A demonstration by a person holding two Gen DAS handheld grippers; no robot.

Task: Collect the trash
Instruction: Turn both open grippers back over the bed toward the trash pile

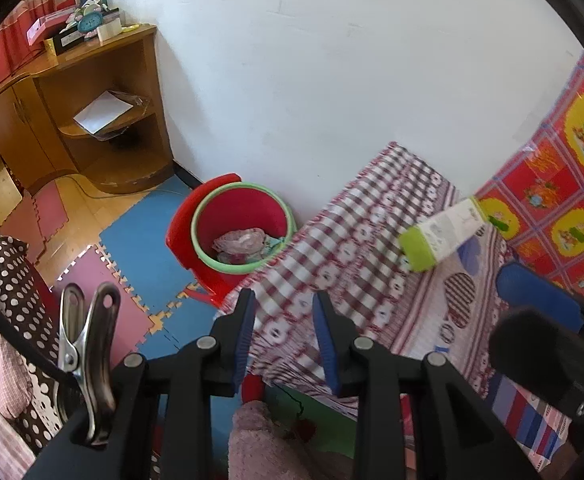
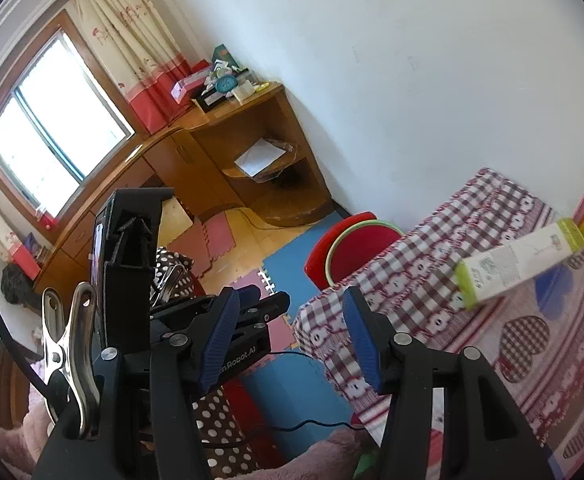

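Observation:
A white carton with green ends [image 1: 443, 236] [image 2: 519, 264] lies on the checked bed sheet [image 1: 351, 240] [image 2: 419, 280]. On the floor at the bed's corner stands a red bin with a green rim [image 1: 228, 212] [image 2: 355, 256], with crumpled wrappers [image 1: 240, 242] at its bottom. My left gripper [image 1: 284, 296] hovers above the bed's edge close to the bin, open, with only a narrow gap between its blue pads and nothing in it. My right gripper [image 2: 290, 294] is open wider and empty, short of the carton. Its blue pad [image 1: 531, 300] shows at the right of the left wrist view.
A red plastic stool [image 1: 180, 240] half surrounds the bin. Foam puzzle mats [image 1: 140, 232] cover the floor. A wooden desk with shelves [image 1: 104, 120] [image 2: 252, 152] fills the corner under a window [image 2: 52, 128]. A red patterned cover [image 1: 551, 168] lies on the bed by the wall. A polka-dot cushion [image 1: 16, 280] sits at left.

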